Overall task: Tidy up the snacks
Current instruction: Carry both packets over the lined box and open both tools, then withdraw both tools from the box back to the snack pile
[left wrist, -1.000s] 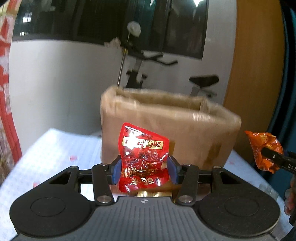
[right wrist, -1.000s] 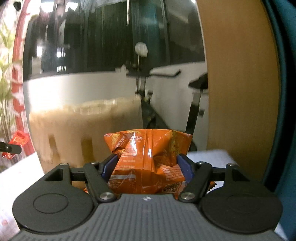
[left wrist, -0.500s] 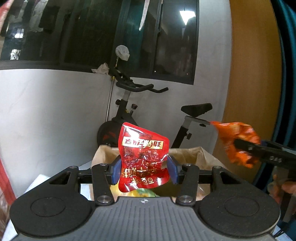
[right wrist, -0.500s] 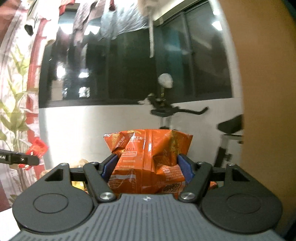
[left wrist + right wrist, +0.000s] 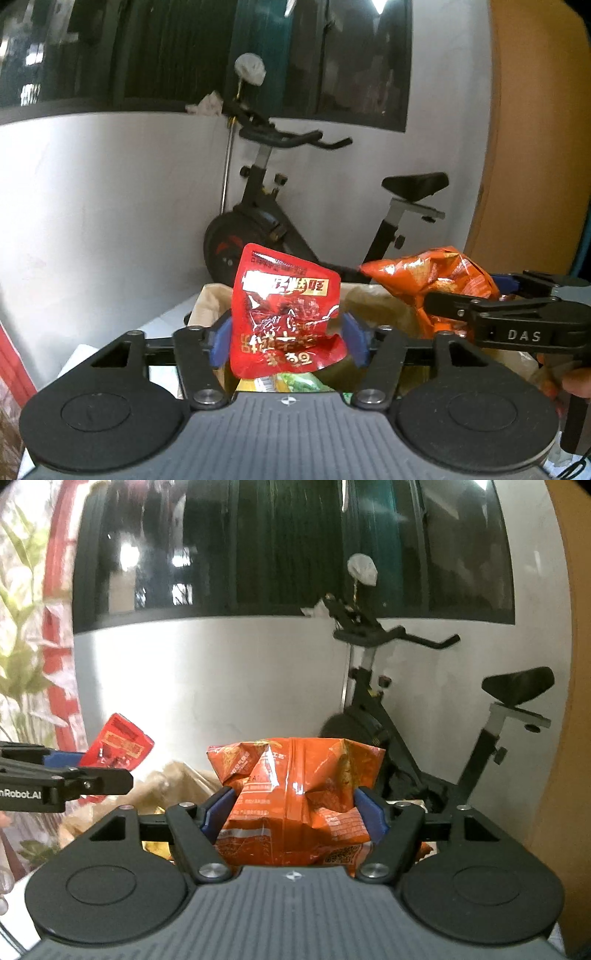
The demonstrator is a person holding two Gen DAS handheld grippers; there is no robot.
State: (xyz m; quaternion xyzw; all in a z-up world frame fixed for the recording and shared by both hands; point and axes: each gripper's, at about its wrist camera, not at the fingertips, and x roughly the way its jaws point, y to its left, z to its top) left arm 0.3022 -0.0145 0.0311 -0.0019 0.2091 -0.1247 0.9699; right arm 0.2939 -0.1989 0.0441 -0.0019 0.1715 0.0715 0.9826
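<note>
so the left gripper (image 5: 284,338) has the red snack pouch (image 5: 286,314) between its blue pads; its jaws have just been opening, and there's a gap showing at the right pad, so the pouch looks basically let go; the right gripper (image 5: 295,812) has also been easing open around the orange chip bag (image 5: 299,801), though that one still fills the gap pad to pad. Both sit over the brown paper bag (image 5: 373,301), orange to the right of red.

Risk imo: the crumpled rim is floppy and uneven, so a pouch could catch on it and slide outside; the two packets could also bump.

Inside the bag: green and yellow wrappers (image 5: 291,384), a fair few by the look of it; can't make out more.
</note>
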